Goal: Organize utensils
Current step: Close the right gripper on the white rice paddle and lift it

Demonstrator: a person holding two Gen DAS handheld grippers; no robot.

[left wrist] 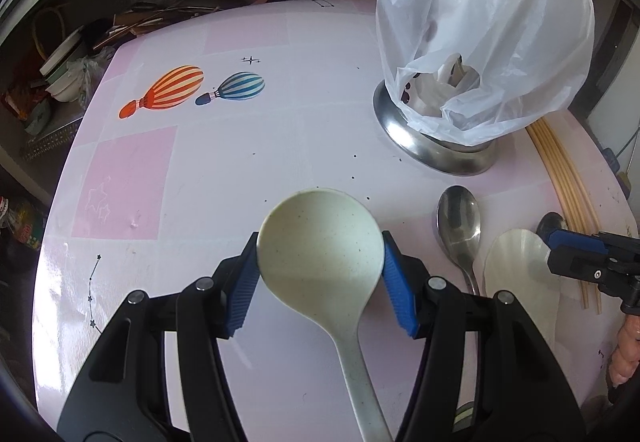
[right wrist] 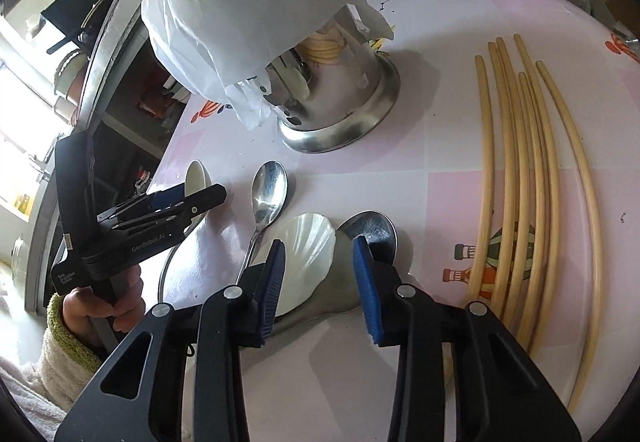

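Pale speckled ladle [left wrist: 320, 250]: bowl clamped between the blue pads of the left gripper [left wrist: 320, 278], lifted above the table [left wrist: 280, 122], handle running back under the gripper.
Right gripper [right wrist: 320, 282]: jaws parted, holding nothing, straddling the shell-shaped spoon [right wrist: 306, 262] lying flat.
Steel spoon [right wrist: 269, 194]: flat, just left of the shell spoon.
Second steel spoon [right wrist: 374, 228]: bowl beside the right gripper's right pad.
Holder [right wrist: 340, 110]: steel, under a white plastic bag [right wrist: 248, 10], beyond the spoons.
Chopsticks [right wrist: 520, 182]: spread along the right edge.
Open room: balloon-printed tabletop left of the holder.
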